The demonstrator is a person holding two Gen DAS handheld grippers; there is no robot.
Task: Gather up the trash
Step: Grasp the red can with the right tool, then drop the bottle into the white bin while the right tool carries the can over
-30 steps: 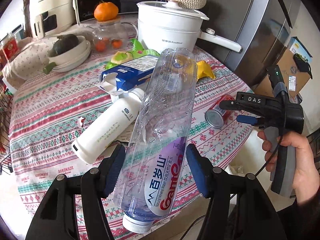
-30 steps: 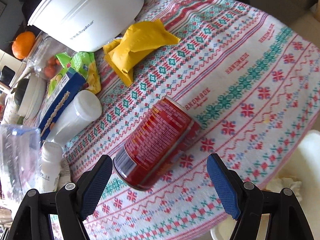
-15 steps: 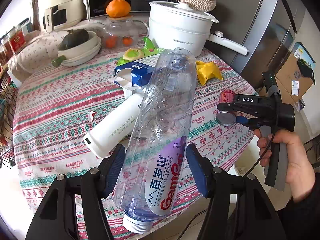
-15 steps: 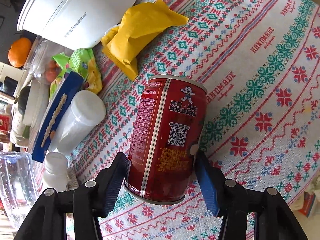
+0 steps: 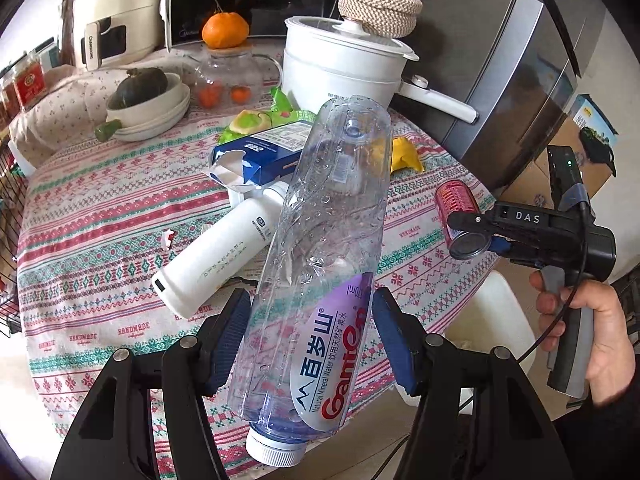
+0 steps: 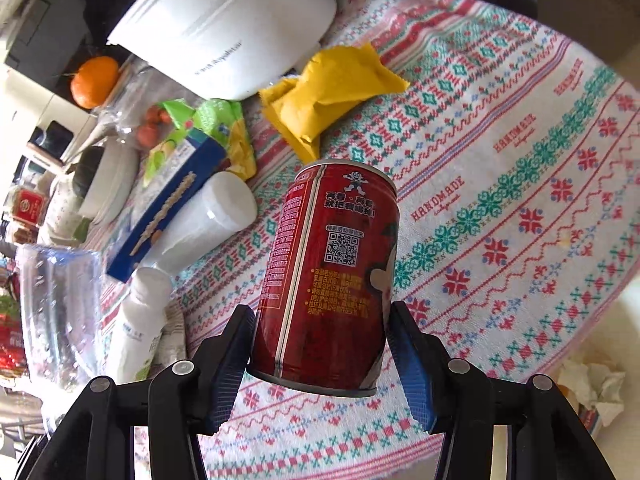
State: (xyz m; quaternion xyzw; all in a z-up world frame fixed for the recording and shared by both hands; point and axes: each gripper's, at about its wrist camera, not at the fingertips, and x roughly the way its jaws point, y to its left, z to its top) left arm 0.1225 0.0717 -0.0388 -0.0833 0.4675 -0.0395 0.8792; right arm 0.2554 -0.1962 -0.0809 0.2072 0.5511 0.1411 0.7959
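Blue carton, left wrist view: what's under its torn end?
The blue carton lies across the neck of a white bottle; the bottle's cap and the tablecloth beneath are covered.

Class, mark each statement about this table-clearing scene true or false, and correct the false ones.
1. The left hand-held gripper clamps a clear water bottle. True.
2. The right hand-held gripper is empty. False: it grips a red drink can, lifted off the tablecloth.
3. The bottle's white cap is on. True.
4. The yellow packet lies inside the white pot. False: it lies on the tablecloth beside it.
5. An orange sits on the glass teapot's lid. True.
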